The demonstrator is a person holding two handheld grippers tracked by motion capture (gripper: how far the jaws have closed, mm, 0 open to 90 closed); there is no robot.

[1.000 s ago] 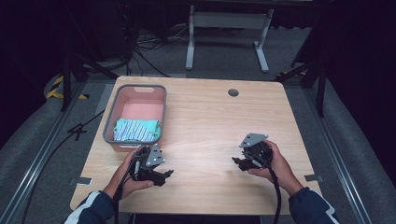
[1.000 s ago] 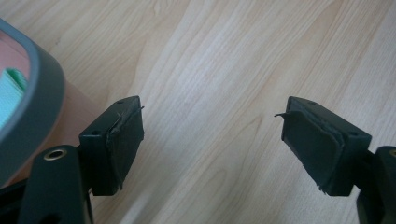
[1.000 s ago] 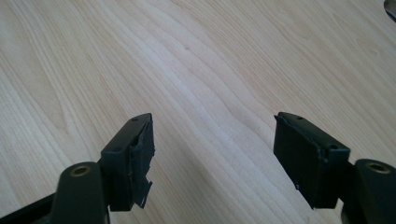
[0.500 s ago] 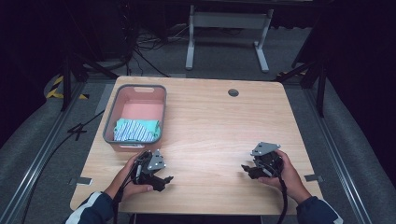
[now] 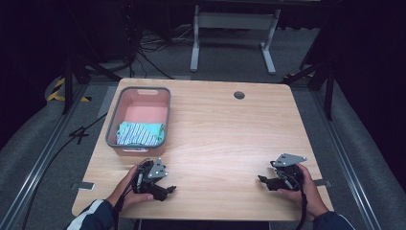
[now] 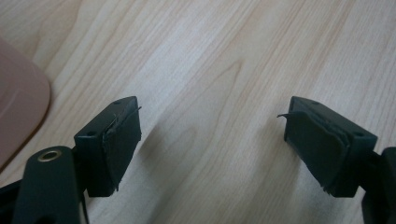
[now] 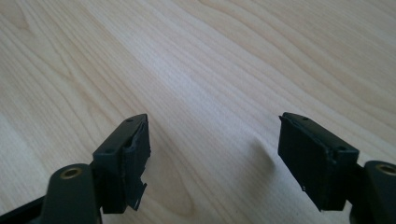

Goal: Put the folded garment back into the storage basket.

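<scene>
2 hand-held grippers (left (image 5: 168,189), right (image 5: 261,179)) low over table (image 5: 225,129), jaws apart

The basket (image 5: 112,125) stands on the table (image 5: 225,129) toward its far left. A folded cloth (image 5: 140,134) lies in the basket's near end. Nearer than the basket sits the left gripper (image 5: 167,190); the right gripper (image 5: 262,180) lies well right of the basket.

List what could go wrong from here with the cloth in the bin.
The striped cloth lies bunched against the near wall of the pink bin, so the left gripper, now open over bare table, might catch the rim. The light bin may slide or tip. The right gripper sits far off and can hardly steady it.
</scene>
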